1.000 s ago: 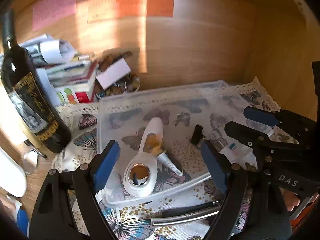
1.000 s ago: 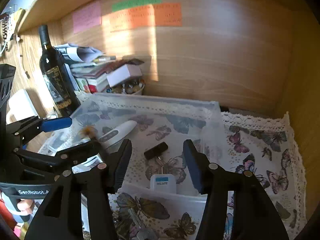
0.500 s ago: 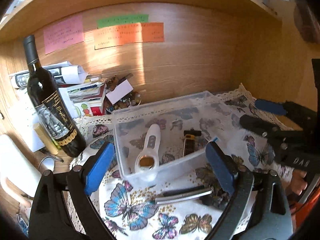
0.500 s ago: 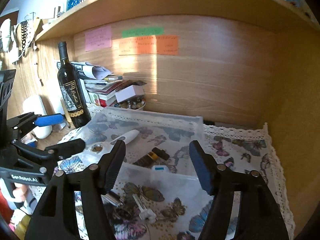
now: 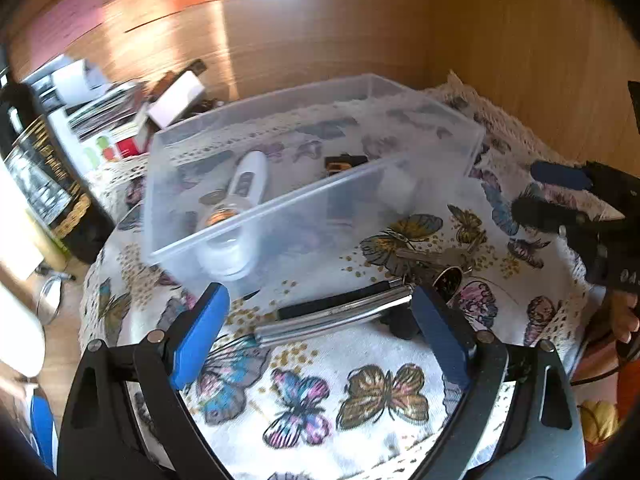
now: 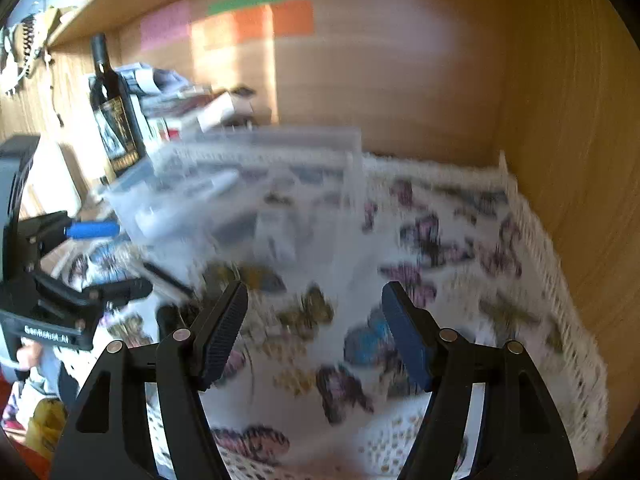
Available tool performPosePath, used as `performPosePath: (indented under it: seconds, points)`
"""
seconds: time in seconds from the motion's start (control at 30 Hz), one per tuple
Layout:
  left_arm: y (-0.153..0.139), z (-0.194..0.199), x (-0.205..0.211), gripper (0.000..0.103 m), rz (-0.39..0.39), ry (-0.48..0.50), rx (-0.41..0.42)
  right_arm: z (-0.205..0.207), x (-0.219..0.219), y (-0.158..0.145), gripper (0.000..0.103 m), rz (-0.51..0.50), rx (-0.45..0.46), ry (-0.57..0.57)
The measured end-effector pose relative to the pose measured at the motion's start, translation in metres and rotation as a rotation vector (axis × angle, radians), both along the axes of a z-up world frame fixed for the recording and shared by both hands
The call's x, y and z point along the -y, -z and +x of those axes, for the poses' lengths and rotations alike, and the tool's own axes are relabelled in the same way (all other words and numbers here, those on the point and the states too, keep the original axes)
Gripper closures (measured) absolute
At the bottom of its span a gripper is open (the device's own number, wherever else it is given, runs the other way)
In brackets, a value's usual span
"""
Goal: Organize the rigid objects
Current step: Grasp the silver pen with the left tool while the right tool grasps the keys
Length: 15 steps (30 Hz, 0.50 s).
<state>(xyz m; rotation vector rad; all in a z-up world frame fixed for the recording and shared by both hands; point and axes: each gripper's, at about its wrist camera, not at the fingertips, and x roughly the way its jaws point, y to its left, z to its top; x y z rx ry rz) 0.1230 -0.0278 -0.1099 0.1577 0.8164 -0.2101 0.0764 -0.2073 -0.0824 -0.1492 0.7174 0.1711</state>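
Observation:
A clear plastic bin (image 5: 256,208) stands on the butterfly cloth (image 5: 360,396). It holds a white thermometer-like device (image 5: 244,184) and a small dark item (image 5: 340,162). A silver and black tool (image 5: 336,314) and a bunch of keys (image 5: 436,264) lie on the cloth in front of the bin. My left gripper (image 5: 320,332) is open and empty, just above the silver tool. My right gripper (image 6: 316,328) is open and empty over the cloth right of the bin (image 6: 240,184); it also shows in the left wrist view (image 5: 560,192). The right wrist view is blurred.
A dark wine bottle (image 5: 44,184) stands left of the bin. Books and papers (image 5: 112,116) are stacked behind it against the wooden back wall (image 5: 320,40). A wooden side wall (image 6: 580,160) closes the right. Coloured notes (image 6: 256,20) hang on the back wall.
Both grippers have pulled back out of the bin and come down toward the cloth in front of it. The left one now hovers over the silver tool. Both stay open.

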Motion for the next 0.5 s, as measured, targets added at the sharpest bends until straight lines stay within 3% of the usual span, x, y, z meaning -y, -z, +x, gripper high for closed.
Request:
performPosePath:
  seconds: [0.2, 0.3, 0.5]
  points:
    - [0.011, 0.017, 0.010, 0.011, -0.026, 0.034, -0.057, 0.000, 0.005, 0.017, 0.036, 0.007, -0.074, -0.008]
    - [0.019, 0.022, 0.011, 0.027, -0.055, 0.049, -0.102, 0.005, 0.002, 0.022, 0.036, 0.007, -0.094, -0.019]
    - [0.020, 0.011, 0.004, 0.045, -0.106, 0.070, -0.127, 0.011, -0.016, 0.033, 0.036, -0.028, -0.137, -0.082]
